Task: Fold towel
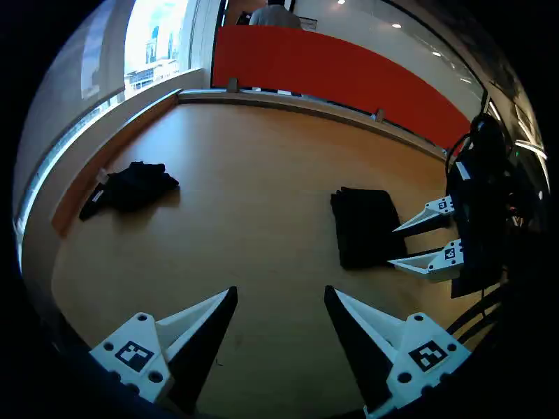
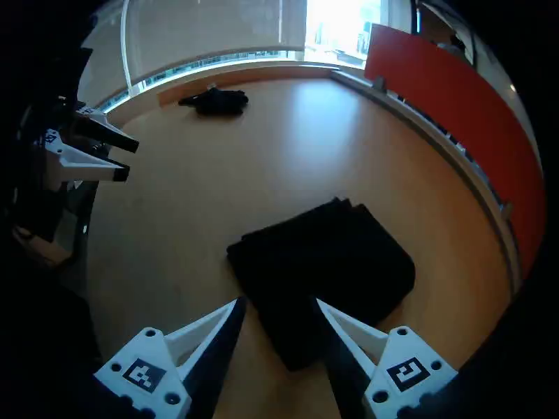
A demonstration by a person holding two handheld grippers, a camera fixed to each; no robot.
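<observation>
A black towel (image 1: 367,227) lies folded into a thick rectangle on the wooden table (image 1: 265,167). In the right gripper view the towel (image 2: 325,272) sits just ahead of my right gripper (image 2: 278,302), whose fingers stand open over its near edge with nothing pinched between them. From the left gripper view, my right gripper (image 1: 393,246) reaches in from the right, open, with its tips at the towel's right side. My left gripper (image 1: 280,290) is open over bare wood, left of the towel and apart from it. It also appears at the left of the right gripper view as my left gripper (image 2: 131,159).
A second black cloth (image 1: 133,187) lies crumpled near the table's far corner by the window, and the same cloth (image 2: 218,101) shows in the right gripper view. A red partition (image 1: 335,70) runs along the table's back edge. A person (image 1: 274,14) stands behind it.
</observation>
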